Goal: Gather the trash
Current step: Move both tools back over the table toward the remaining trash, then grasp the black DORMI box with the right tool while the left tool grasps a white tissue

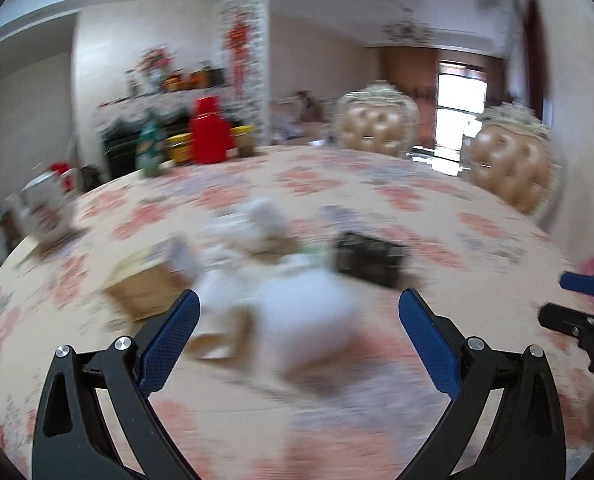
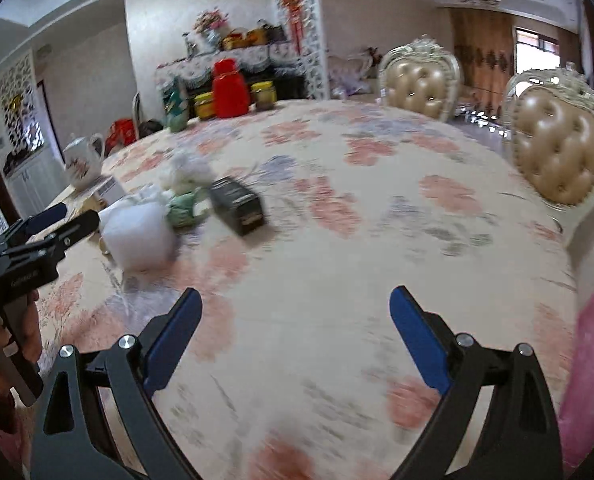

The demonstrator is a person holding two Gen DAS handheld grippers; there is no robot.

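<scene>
A blurred pile of trash lies on the floral tablecloth (image 1: pixel 377 184): a white crumpled bag (image 1: pixel 309 312), a brown cardboard box (image 1: pixel 145 288), a small black box (image 1: pixel 369 258) and a white tissue wad (image 1: pixel 265 220). My left gripper (image 1: pixel 299 308) stands open just short of the white bag, with nothing between its pads. In the right wrist view the white bag (image 2: pixel 141 236), a green wad (image 2: pixel 183 208) and the black box (image 2: pixel 237 206) sit to the far left. My right gripper (image 2: pixel 293 304) is open over bare cloth, empty. The left gripper (image 2: pixel 73 216) shows at the left edge.
A white teapot (image 2: pixel 83 164) stands near the table's left edge. A red jar (image 2: pixel 229 88), yellow-lidded jars (image 2: pixel 205 106) and a green packet (image 2: pixel 175 108) stand at the far side. Two padded chairs (image 2: pixel 421 80) back the table. Something pink (image 2: pixel 593 360) hangs at the right.
</scene>
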